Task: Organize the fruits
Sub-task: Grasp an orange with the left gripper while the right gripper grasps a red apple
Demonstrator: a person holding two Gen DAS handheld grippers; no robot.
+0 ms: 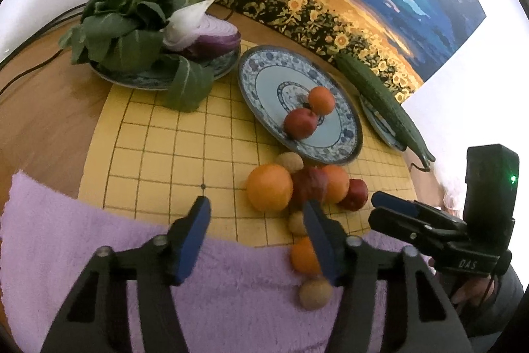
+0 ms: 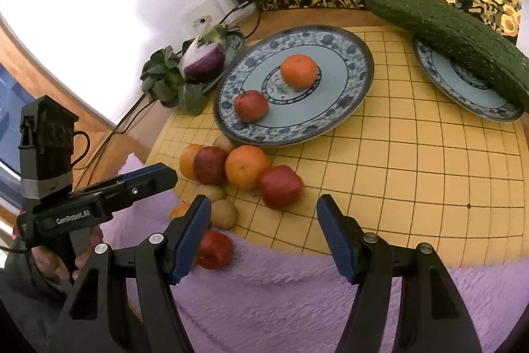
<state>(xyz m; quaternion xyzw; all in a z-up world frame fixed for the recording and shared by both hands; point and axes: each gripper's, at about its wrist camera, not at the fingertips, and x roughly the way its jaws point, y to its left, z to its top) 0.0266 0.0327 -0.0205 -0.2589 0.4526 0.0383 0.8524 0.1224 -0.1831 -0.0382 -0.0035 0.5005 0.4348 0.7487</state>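
My left gripper hovers over the fluffy lilac towel, jaws partly apart with nothing between the pads. Just past it on the yellow gridded board, loose oranges, red apples and small brown fruits sit heaped together. Behind them, the blue-and-white patterned plate carries one orange and one red apple. My right gripper stands wide and empty. A long green cucumber rests across the far-right plate.
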